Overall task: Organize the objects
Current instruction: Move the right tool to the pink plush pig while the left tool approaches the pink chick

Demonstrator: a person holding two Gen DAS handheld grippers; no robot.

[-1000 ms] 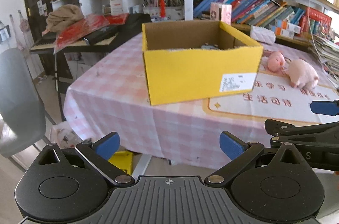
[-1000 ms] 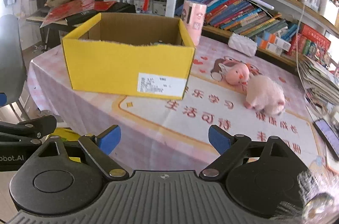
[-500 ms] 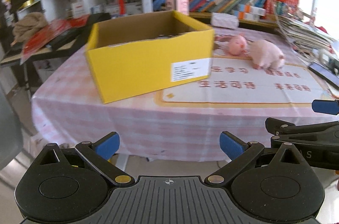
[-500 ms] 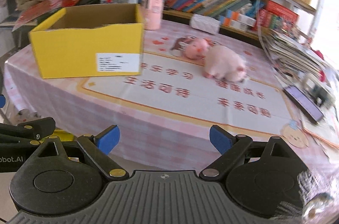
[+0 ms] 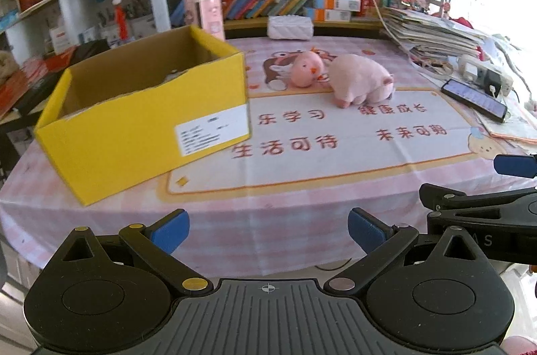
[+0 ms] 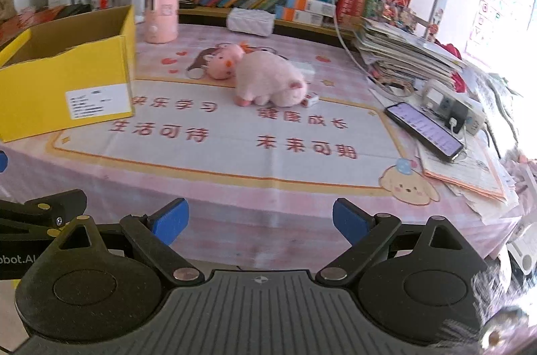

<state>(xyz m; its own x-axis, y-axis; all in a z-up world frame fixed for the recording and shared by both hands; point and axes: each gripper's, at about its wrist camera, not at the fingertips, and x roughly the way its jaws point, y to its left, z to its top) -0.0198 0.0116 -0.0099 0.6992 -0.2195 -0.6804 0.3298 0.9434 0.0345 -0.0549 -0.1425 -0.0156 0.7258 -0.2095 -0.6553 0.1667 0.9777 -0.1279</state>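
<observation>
A pale pink plush pig (image 5: 360, 81) (image 6: 270, 79) lies on the printed mat, touching a smaller pink plush head (image 5: 306, 69) (image 6: 225, 63) behind it. An open yellow cardboard box (image 5: 144, 116) (image 6: 67, 79) stands on the left of the table; something small lies inside, mostly hidden. My left gripper (image 5: 266, 229) is open and empty at the table's near edge. My right gripper (image 6: 260, 220) is open and empty too, also short of the toys. The right gripper's side shows at the right edge of the left wrist view.
A phone (image 6: 424, 126) lies on papers at the right, beside a power strip (image 6: 451, 108) and a stack of magazines (image 6: 406, 54). A pink cylinder (image 6: 161, 9) and a white tissue box (image 6: 251, 20) stand at the back before bookshelves. A small white box (image 6: 310, 101) lies by the pig.
Both grippers have swung to the right along the table's edge; the yellow box has shifted left in both views and the plush toys and phone have come toward the middle.
</observation>
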